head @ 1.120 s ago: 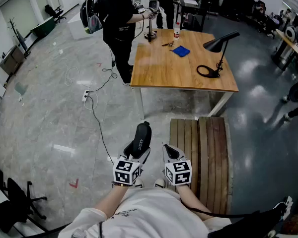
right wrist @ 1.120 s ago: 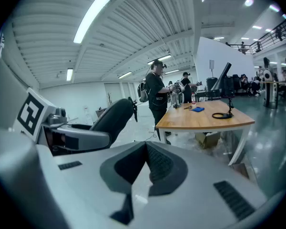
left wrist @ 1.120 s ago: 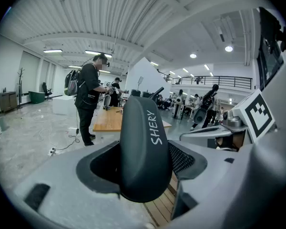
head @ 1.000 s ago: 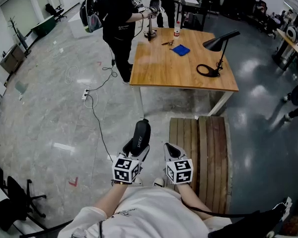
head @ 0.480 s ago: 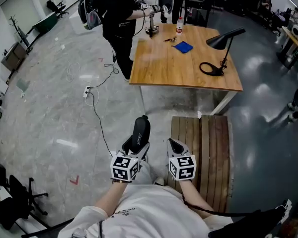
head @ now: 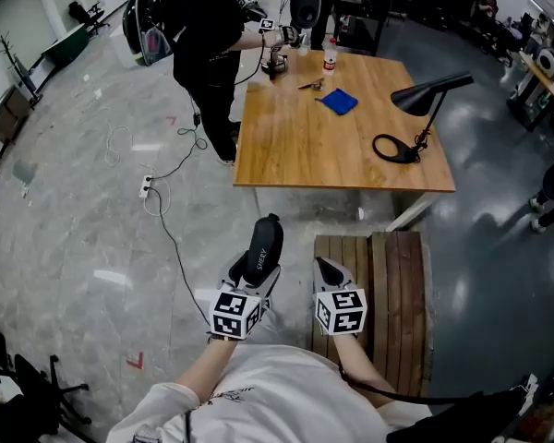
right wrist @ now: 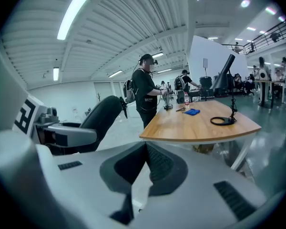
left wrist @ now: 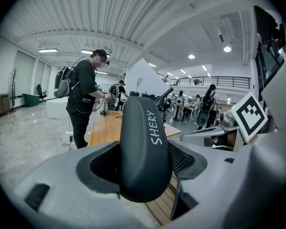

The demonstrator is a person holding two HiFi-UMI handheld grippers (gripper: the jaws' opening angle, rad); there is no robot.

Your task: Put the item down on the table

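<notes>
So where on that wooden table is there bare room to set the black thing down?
The near half of the table is bare, from its left edge to the lamp. The far edge is crowded: blue cloth, bottle.

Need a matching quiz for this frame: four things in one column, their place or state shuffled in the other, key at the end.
Things:
1. dark case marked SHERY
2. blue cloth
3. black desk lamp
4. right hand-held gripper

Places or states:
A. stands near the right edge of the table, as the head view shows it
B. jaws together, nothing between them
C. clamped between the jaws of the left hand-held gripper
D. lies flat on the table's far part

Pairs: 1-C, 2-D, 3-A, 4-B
</notes>
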